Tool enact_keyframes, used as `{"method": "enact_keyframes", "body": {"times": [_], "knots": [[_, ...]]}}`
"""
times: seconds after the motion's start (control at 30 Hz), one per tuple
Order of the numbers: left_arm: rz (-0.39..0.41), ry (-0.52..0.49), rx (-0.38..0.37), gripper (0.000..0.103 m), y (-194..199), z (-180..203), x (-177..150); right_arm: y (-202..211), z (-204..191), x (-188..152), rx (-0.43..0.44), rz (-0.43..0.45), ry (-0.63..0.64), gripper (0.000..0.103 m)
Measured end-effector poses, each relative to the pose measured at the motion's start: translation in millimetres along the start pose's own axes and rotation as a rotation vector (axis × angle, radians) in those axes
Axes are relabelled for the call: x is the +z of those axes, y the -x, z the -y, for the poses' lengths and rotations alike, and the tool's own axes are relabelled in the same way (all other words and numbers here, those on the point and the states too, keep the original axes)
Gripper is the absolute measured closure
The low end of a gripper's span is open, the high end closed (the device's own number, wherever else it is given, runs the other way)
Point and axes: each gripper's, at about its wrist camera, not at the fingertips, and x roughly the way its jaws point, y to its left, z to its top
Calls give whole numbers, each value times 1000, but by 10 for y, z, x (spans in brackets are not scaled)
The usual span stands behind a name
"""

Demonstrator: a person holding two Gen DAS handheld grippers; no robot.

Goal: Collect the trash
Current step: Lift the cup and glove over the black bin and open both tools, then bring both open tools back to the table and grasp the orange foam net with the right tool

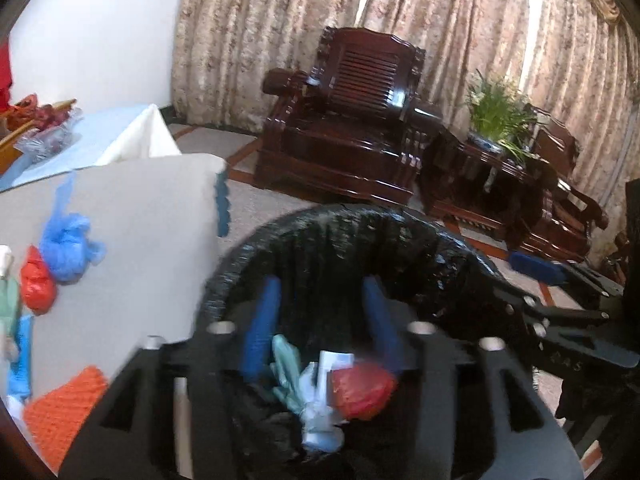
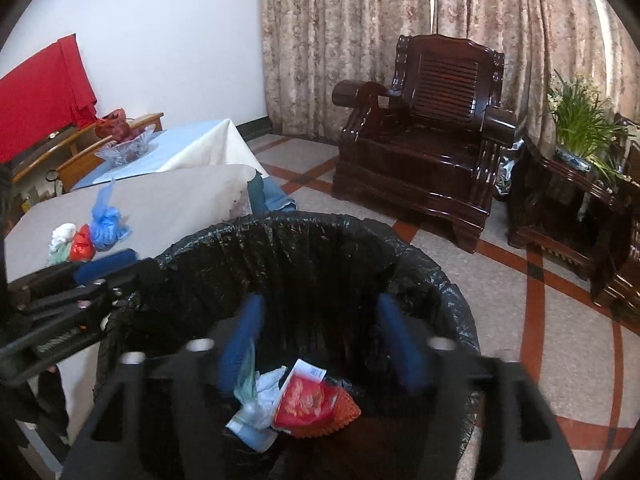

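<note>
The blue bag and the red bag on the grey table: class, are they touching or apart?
Touching. In the left wrist view the blue bag presses against the red bag with no gap; the right wrist view shows the same pair bunched together on the table.

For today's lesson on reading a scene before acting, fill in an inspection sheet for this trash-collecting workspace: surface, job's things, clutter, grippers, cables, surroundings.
Surface: grey table, its corner beside the bin.
Job's things: bin with black liner holding a red wrapper and pale crumpled bags; a blue bag, a red bag and a white bag are bunched on the table.
Clutter: orange knitted cloth at the table's near edge.
Grippers: left gripper and right gripper both open over the bin, holding nothing.
Cables: nothing seen.
Surroundings: dark wooden armchair, potted plant, curtains, tiled floor.
</note>
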Motion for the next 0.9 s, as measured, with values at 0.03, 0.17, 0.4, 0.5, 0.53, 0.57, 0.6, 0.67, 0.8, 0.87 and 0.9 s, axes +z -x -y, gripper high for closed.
{"method": "enact_keyframes", "body": {"times": [0.03, 0.17, 0.4, 0.5, 0.53, 0.57, 0.6, 0.67, 0.8, 0.87, 0.9], "knots": [[12, 2, 18, 35, 55, -35, 8, 30, -32, 11, -4, 15, 2, 12], [38, 8, 68, 25, 273, -217, 24, 71, -162, 72, 26, 33, 4, 6], [71, 43, 195, 17, 726, -639, 31, 105, -641, 191, 116, 65, 26, 6], [84, 66, 246, 17, 935, -868, 15, 114, -904, 240, 163, 73, 42, 6], [89, 72, 263, 17, 1001, -937, 5, 120, -978, 250, 176, 77, 49, 6], [93, 76, 280, 17, 1062, -997, -6, 125, -1083, 261, 192, 82, 59, 6], [101, 81, 309, 17, 1157, -1093, -24, 132, -1206, 275, 213, 88, 73, 6], [110, 90, 354, 17, 1296, -1242, -58, 137, -1396, 285, 244, 99, 89, 6], [119, 138, 449, 17, 1561, -1575, -147, 127, -1791, 270, 317, 104, 119, 6], [116, 157, 487, 17, 1665, -1739, -213, 113, -1954, 253, 349, 97, 136, 6], [114, 165, 501, 17, 1702, -1799, -242, 97, -2071, 230, 367, 94, 151, 6]]}}
